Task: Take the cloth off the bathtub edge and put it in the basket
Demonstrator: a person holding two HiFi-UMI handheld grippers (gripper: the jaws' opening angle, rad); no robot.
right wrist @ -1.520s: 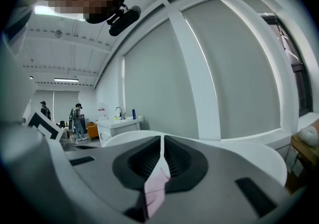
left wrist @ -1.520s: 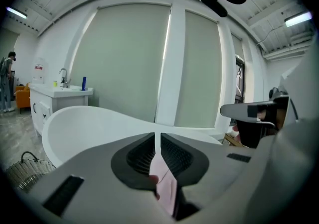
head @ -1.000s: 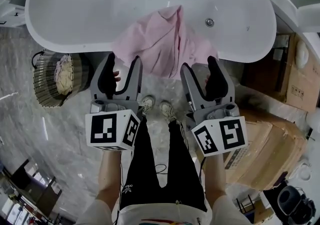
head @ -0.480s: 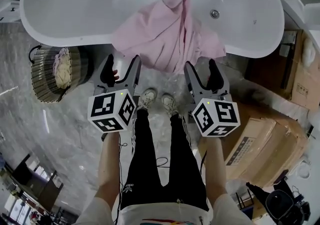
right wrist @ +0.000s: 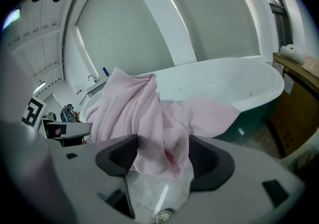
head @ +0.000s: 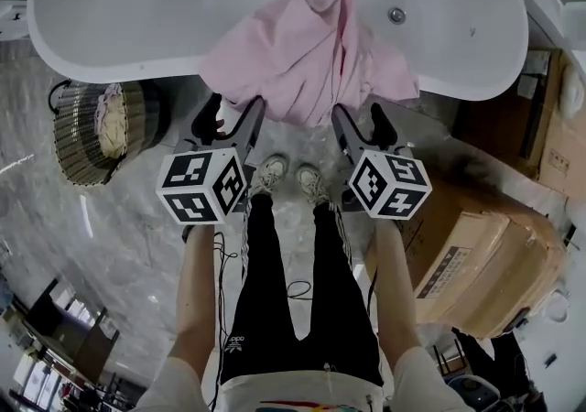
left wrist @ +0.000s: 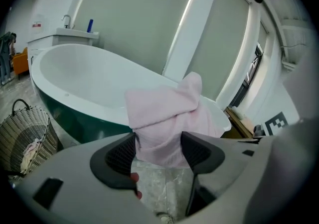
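Note:
A pink cloth (head: 307, 48) hangs over the near rim of the white bathtub (head: 137, 7), its lower end drooping down the tub's outer side. A woven basket (head: 78, 140) with some fabric in it stands on the floor to the left. Both jaws have just been opening. My left gripper (head: 231, 117) is open just under the cloth's left hem; in the left gripper view the cloth (left wrist: 164, 118) shows in the gap of the gripper (left wrist: 159, 151), untouched by the pads. My right gripper (head: 360, 122) is open likewise, with the cloth (right wrist: 144, 118) beyond the gripper (right wrist: 162, 156).
Cardboard boxes (head: 485, 254) stand to the right, close to the tub's end. The person's legs and shoes (head: 293, 181) are between the grippers on the marble floor. A drain fitting (head: 396, 15) sits inside the tub.
Both grippers have sunk away from the head camera toward the cloth's hanging end, pointing more downward. Their jaws stand wider apart than a second ago.

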